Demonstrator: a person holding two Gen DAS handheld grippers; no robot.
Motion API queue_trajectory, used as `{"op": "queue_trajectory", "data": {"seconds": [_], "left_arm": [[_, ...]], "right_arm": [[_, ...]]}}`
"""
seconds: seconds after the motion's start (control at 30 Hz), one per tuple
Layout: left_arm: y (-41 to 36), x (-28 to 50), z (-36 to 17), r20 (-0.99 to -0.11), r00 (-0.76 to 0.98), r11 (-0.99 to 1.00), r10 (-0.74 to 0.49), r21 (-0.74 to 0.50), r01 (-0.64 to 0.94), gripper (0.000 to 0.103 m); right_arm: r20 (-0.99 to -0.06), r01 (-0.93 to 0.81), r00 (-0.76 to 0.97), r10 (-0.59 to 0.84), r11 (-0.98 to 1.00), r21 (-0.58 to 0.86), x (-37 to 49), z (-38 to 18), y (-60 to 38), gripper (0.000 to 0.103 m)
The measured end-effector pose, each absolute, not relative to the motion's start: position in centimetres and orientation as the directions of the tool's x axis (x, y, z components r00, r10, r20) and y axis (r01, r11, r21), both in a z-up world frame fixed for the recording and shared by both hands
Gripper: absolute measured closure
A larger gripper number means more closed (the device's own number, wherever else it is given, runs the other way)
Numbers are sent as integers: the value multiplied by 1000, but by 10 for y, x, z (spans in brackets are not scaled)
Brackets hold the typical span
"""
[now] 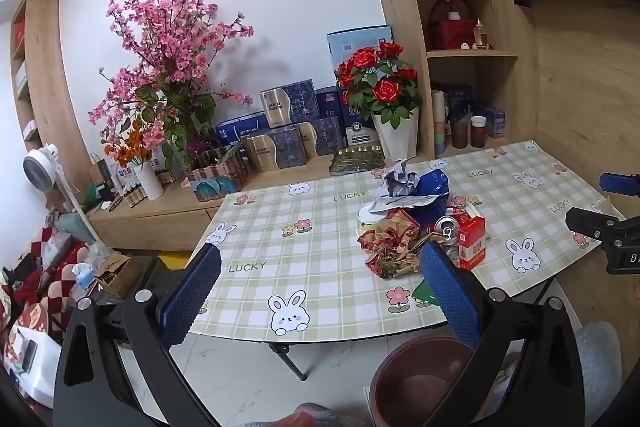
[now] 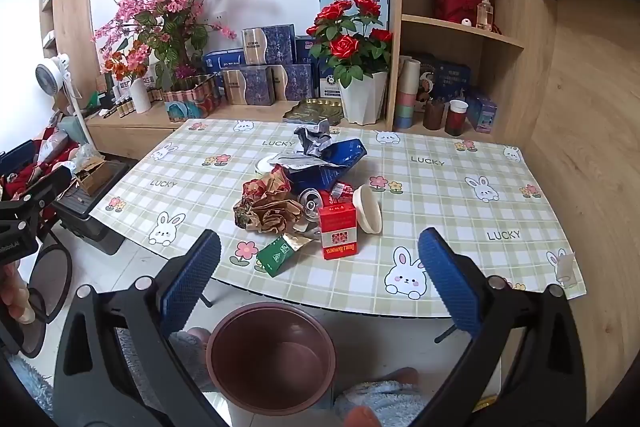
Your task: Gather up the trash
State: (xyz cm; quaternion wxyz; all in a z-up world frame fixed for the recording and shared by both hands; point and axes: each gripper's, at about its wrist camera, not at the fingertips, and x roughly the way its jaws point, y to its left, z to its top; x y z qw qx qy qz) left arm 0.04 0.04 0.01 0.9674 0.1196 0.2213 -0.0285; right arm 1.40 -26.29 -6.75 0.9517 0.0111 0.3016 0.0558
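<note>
Trash sits in one heap ahead of and below both claws, near the middle of the tabletop [image 2: 440, 195]: a crumpled gold-and-red wrapper [image 2: 266, 205], a dented can [image 2: 311, 205], a torn blue bag [image 2: 326, 167] with grey foil on top, a red carton [image 2: 338, 231] standing upright, and a green packet [image 2: 278, 253] lying flat at the near edge

My right claw [image 2: 320, 275] hangs wide apart with nothing between its fingers, and the carton and green packet lie almost straight ahead between them, so I judge this hand the nearer one. The carton's long axis runs upright, leaning slightly, which suits a grasp across its narrow faces

My left claw [image 1: 320, 291] is equally spread and empty; from it the heap lies ahead and to the right, close behind its right finger

Below both claws, on the floor beside the tabletop's near edge, stands the brown bin [image 2: 272, 351], apparently empty

Only the right view shows the green packet whole and a white cup [image 2: 368, 207] on its side beside the carton; the left view shows just a corner of the packet
</note>
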Motion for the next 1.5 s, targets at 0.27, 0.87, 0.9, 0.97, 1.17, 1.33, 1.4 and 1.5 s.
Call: {"op": "queue_trajectory", "data": {"seconds": [0.27, 0.87, 0.9, 0.97, 1.17, 1.33, 1.4, 1.5], "left_arm": [[-1, -2, -10, -437, 899, 970, -4, 217, 110, 5], [0, 6, -19, -450, 893, 972, -9, 207, 114, 5], [0, 6, -18, -451, 892, 971, -9, 208, 114, 5], [0, 7, -22, -450, 893, 971, -8, 208, 113, 5], [-1, 10, -25, -453, 891, 972, -9, 206, 115, 5], [-1, 11, -25, -454, 891, 972, -9, 203, 114, 5], [-1, 10, -24, -453, 891, 972, -9, 204, 114, 5], [-1, 12, -28, -454, 891, 972, -11, 203, 115, 5]], "right_arm": [[-577, -103, 809, 115, 993, 53, 17, -71, -262, 6], [-582, -101, 807, 104, 994, 38, 15, -70, -260, 6], [-582, -102, 807, 105, 994, 38, 15, -70, -260, 6], [-581, -103, 807, 106, 994, 38, 13, -68, -259, 6], [-577, -106, 810, 106, 994, 34, 11, -66, -259, 6], [-577, -101, 811, 98, 995, 26, 9, -63, -257, 6], [-576, -103, 811, 99, 994, 26, 9, -64, -257, 6], [-576, -103, 812, 99, 994, 25, 9, -63, -258, 6]]}}
